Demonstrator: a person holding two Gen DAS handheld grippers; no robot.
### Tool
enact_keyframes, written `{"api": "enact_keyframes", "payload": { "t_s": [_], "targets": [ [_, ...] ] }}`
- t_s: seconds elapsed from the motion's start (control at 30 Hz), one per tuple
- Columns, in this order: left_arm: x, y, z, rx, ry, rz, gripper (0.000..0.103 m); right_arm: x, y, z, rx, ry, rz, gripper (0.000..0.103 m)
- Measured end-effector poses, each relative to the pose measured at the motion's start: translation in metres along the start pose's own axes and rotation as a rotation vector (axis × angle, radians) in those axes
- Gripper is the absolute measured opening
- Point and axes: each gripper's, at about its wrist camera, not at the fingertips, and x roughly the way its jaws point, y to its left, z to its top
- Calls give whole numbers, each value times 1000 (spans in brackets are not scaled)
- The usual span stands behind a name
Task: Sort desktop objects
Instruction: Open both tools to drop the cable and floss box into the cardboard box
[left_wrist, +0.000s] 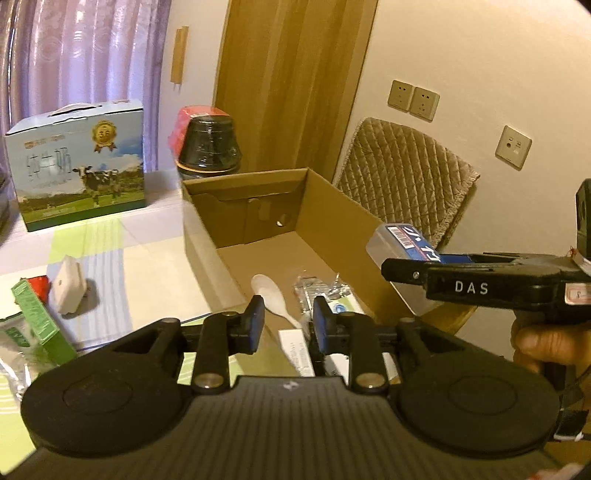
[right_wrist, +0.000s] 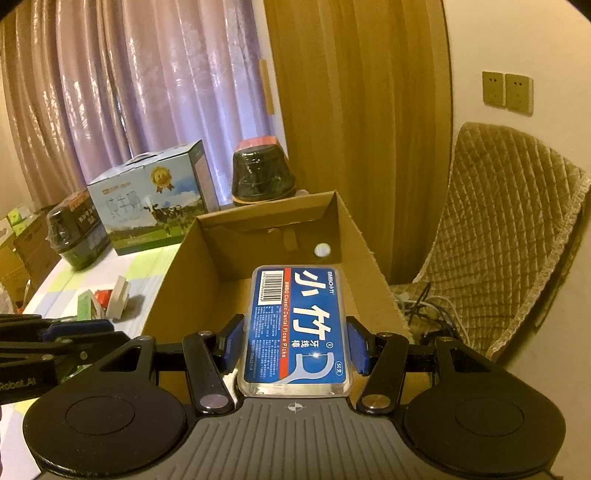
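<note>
Jaws around floss box (right_wrist: 295, 328)

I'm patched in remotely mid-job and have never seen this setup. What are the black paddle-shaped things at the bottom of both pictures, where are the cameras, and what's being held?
Those are hand-held two-finger grippers, one per hand; each carries a camera looking along its fingers. The left wrist view shows the left gripper open and empty above the cardboard box, which holds a white plastic spoon and clear wrappers. The right gripper grips a blue dental floss pick case over that box. Elsewhere on the table stand a milk carton box and a black wrapped container.
</note>
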Motion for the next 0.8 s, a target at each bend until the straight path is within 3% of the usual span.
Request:
{"api": "enact_keyframes", "payload": {
  "t_s": [0.2, 0.33, 0.6, 0.8],
  "targets": [
    [-7, 10, -8, -26, 0, 8, 28, 8, 8, 4, 1, -2, 3, 54],
    [-13, 17, -13, -36, -4, 18, 33, 9, 4, 6, 48, -21, -5, 67],
    [-33, 36, -27, -53, -4, 53, 38, -7, 5, 3, 54, -21, -7, 74],
    [-66, 57, -51, -80, 1, 105, 44, -31, 27, 4, 44, -56, 40, 78]
  ]
}}
